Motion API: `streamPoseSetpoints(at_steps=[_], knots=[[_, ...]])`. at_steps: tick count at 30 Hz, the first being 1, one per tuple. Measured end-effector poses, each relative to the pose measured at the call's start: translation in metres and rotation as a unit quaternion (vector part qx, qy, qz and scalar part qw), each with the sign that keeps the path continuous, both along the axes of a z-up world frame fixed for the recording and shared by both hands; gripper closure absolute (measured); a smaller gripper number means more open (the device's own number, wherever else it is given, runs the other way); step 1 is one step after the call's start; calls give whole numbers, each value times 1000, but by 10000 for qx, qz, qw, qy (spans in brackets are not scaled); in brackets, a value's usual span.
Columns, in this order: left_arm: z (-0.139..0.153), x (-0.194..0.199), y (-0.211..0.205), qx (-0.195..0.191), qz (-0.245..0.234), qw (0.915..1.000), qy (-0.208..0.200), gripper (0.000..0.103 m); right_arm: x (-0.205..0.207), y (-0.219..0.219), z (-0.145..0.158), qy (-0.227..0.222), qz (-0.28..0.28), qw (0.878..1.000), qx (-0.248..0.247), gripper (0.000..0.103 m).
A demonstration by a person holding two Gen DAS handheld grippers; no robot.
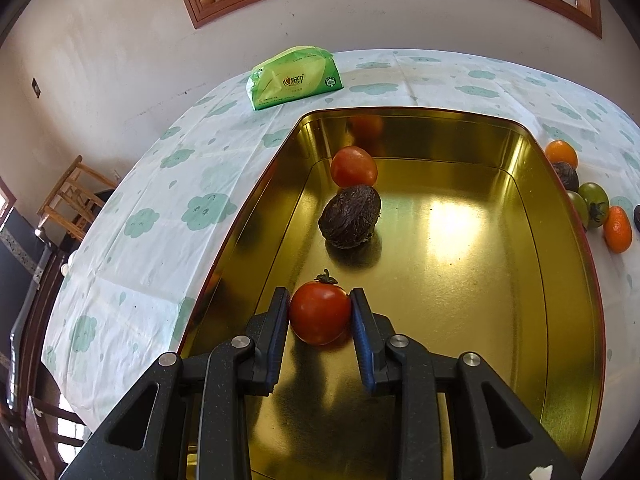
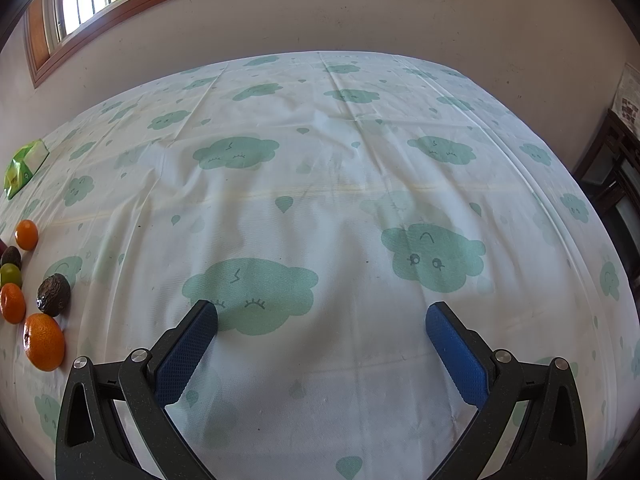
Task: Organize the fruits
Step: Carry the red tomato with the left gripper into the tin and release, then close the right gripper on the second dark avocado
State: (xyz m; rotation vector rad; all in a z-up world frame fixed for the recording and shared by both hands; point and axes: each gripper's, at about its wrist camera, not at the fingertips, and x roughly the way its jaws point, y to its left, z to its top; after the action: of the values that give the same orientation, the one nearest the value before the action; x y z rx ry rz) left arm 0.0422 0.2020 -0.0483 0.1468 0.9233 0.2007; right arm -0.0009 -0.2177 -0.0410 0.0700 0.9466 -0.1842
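My left gripper (image 1: 320,312) pinches a red tomato (image 1: 319,312) resting on the gold tin (image 1: 560,264) floor. My right gripper (image 2: 320,316) hangs spread over the cloud-print tablecloth (image 2: 340,160). The green tissue pack (image 1: 295,77)'s red lettering is unreadable.

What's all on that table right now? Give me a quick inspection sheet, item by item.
Surface: table under a cloud-print cloth.
Job's things: gold tin tray holds a red tomato, a dark wrinkled fruit and another tomato; oranges, green tomatoes and dark fruits lie outside on the cloth.
Clutter: green tissue pack.
Grippers: left gripper shut on the red tomato; right gripper open, empty.
Cables: nothing seen.
Surroundings: window, wall, wooden chair.
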Motion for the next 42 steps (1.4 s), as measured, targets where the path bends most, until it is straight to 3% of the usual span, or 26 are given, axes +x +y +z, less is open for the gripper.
streamPoseSetpoints(at_steps=[5,6,10,13,21,26,32,36,42], knots=[[0,0,-2,16,-54,10000,18,74,0,0,0,0,0,10000,-1,0],[0,0,-2,11,-56,10000,25,69,0,0,0,0,0,10000,-1,0],[4,-3,-2,-72,-65,9999,-107,32,0,1,0,-1,0,10000,-2,0],[9,-8,-5,-9,-93,9996,-261,18,0,0,0,0,0,10000,-3,0],[23,-27,-15,28,-26,9970,-774,17,0,1,0,1,-1,10000,-4,0],[35,-50,-19,-352,136,9936,-1067,18,0,1,0,0,-2,10000,-6,0],[44,-80,-33,-826,115,9908,-1067,18,-1,1,0,-38,63,10000,59,0],[52,-102,-46,-1082,-65,9876,-1135,18,-6,16,10,-198,633,9957,644,18],[60,-122,-71,-1055,-482,9872,-1094,17,8,81,32,57,1858,9701,1560,19]])
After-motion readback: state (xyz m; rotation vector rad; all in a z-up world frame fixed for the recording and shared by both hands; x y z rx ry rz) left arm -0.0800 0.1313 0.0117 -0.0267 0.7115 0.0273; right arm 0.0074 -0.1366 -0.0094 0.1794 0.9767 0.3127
